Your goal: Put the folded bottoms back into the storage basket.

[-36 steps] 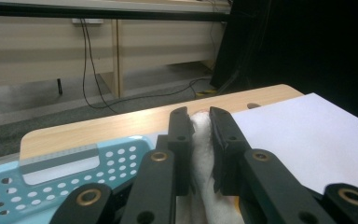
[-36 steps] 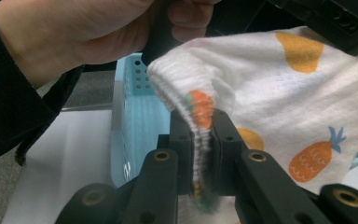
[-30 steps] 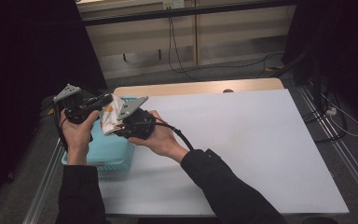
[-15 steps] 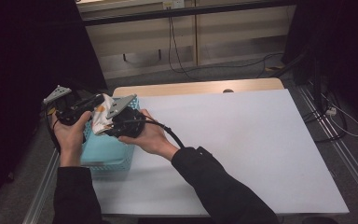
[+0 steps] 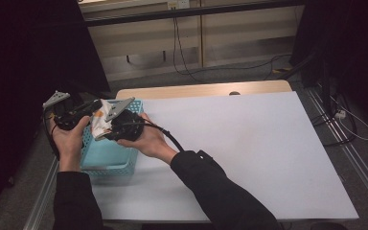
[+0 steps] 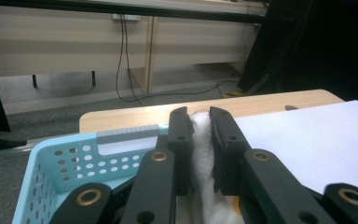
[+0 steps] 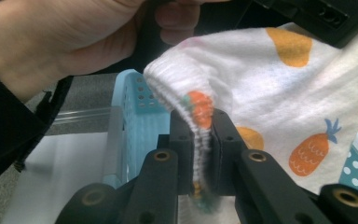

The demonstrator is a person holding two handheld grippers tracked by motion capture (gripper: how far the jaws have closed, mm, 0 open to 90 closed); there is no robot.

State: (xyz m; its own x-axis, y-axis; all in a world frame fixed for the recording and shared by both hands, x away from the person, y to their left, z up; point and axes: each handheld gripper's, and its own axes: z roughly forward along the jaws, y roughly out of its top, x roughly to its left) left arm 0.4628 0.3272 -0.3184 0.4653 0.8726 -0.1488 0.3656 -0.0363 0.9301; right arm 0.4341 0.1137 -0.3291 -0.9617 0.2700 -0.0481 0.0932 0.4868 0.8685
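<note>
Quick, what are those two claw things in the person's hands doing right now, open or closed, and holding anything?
Left gripper: shut on the white cloth with the pineapple print.
Right gripper: shut on the ribbed edge of the same cloth, above the blue basket.

- cloth (image 7: pixel 279 93): soft knit, ribbed edge, matt
- basket (image 6: pixel 65 161): smooth perforated plastic
- tabletop (image 5: pixel 249 143): matt white; wooden rim (image 5: pixel 196 90)

No legible text, label, brand, number or sign is found on any surface. The white cloth (image 7: pixel 279 88) bears printed pineapple figures only, no lettering. The blue basket (image 6: pixel 70 161) carries no readable marking.
</note>
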